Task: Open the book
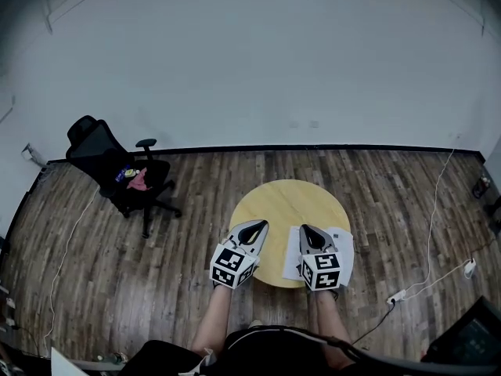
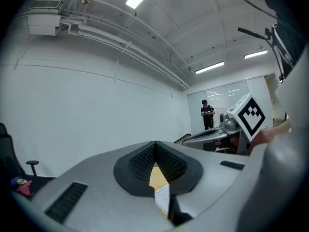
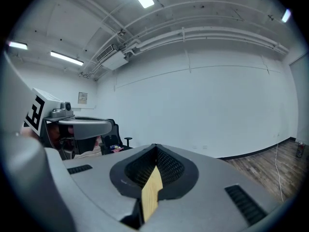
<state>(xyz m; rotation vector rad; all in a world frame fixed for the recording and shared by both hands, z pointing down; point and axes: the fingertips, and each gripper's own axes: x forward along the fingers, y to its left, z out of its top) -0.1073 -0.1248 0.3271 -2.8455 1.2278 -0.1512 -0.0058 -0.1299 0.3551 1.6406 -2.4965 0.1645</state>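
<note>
Forearms (image 1: pixel 215 319) reach up from the bottom of the head view, each ending in a tool whose cube faces bear only black-and-white square patterns.

Far to the left of the left gripper (image 1: pixel 257 225), a black office chair (image 1: pixel 109 167) stands on the wood floor (image 1: pixel 156 272) with a pink thing (image 1: pixel 139 182) on its seat. That gripper hangs over the near left part of a round yellow table (image 1: pixel 286 202). Its jaws meet at the tips with nothing held. Through the slit behind the tips its own view shows a strip of yellow tabletop and a white sheet with print too small to read. Beyond the jaws in that view, a person in dark clothes (image 2: pixel 207 114) stands far off.

Just beside it, apart from it, the right gripper (image 1: pixel 308 231) hangs over the near right part of the table, jaws likewise closed on nothing. In its own view a small sign (image 3: pixel 82 98) hangs on the wall to the left, its writing illegible.

Under and just right of the right gripper lies the book (image 1: pixel 343 245), showing white at the table's near right edge and overhanging the rim slightly.

Further right, a white cable (image 1: pixel 434 202) runs over the floor to a power strip (image 1: pixel 397 296).
</note>
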